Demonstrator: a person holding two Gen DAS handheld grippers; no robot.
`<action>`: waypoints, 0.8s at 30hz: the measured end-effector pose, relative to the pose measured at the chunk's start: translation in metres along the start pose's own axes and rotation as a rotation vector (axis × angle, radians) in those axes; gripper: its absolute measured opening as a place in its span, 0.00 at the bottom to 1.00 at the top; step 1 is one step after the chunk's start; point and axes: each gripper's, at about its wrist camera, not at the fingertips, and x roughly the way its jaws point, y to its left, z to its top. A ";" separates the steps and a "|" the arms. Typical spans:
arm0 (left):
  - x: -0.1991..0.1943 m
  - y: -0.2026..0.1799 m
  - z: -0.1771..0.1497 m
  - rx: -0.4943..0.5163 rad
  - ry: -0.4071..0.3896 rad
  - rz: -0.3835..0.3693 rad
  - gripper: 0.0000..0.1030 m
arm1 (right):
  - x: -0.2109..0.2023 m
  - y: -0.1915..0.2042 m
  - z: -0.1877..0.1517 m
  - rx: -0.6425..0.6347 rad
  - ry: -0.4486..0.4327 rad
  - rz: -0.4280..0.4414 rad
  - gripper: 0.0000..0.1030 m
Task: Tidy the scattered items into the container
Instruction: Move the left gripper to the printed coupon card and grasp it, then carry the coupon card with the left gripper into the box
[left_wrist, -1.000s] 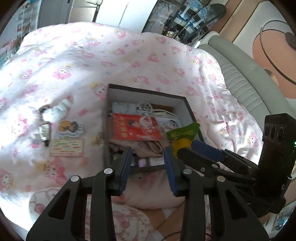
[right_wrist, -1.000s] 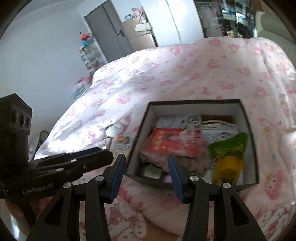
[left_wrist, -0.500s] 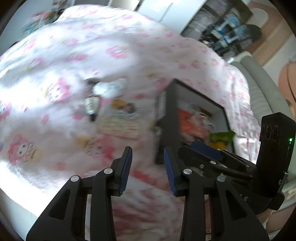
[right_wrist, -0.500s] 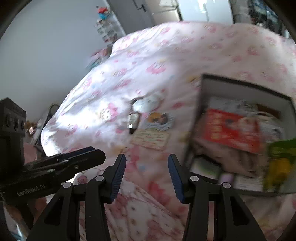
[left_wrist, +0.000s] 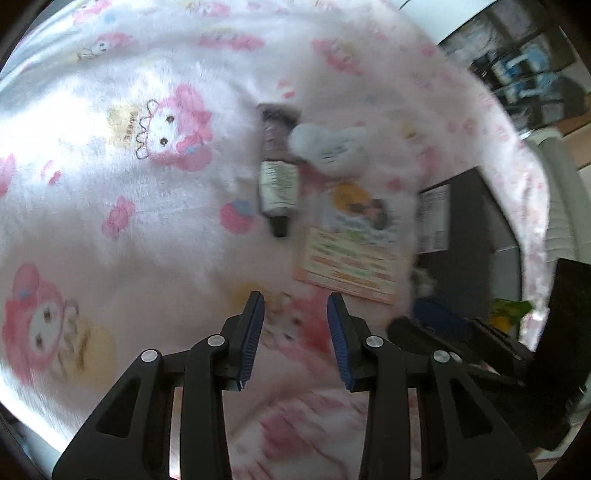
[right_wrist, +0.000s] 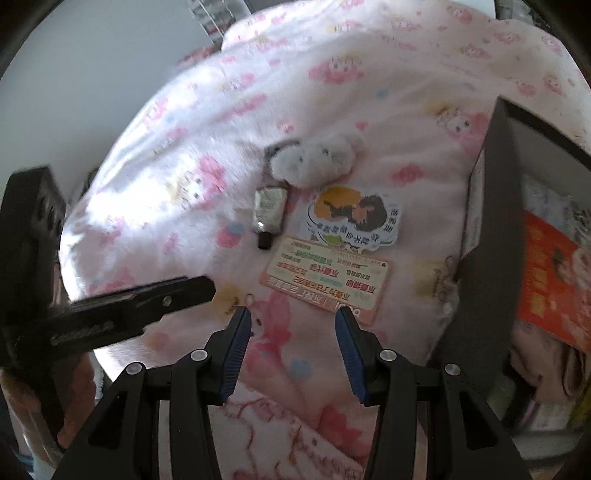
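Scattered on the pink blanket lie a small tube, a white plush toy, a cartoon sticker and a pink printed card. The dark box stands to their right, holding a red packet and other items. My left gripper is open and empty, just short of the card. My right gripper is open and empty, near the card's lower edge.
The other hand-held gripper shows in each view: the right one at the lower right of the left wrist view, the left one at the left of the right wrist view. A grey sofa lies beyond the bed's right edge.
Both grippers have swung left, away from the box, and moved down closer to the scattered items. Both stay open and empty.
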 end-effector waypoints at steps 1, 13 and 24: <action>0.007 0.002 0.005 -0.001 0.018 -0.010 0.34 | 0.006 -0.001 0.002 0.003 0.012 0.003 0.42; 0.075 0.004 0.045 0.005 0.189 -0.167 0.13 | 0.047 -0.017 0.020 0.061 0.051 -0.045 0.42; 0.022 0.038 0.016 -0.041 0.088 -0.160 0.02 | 0.033 -0.015 0.016 0.089 0.036 -0.043 0.42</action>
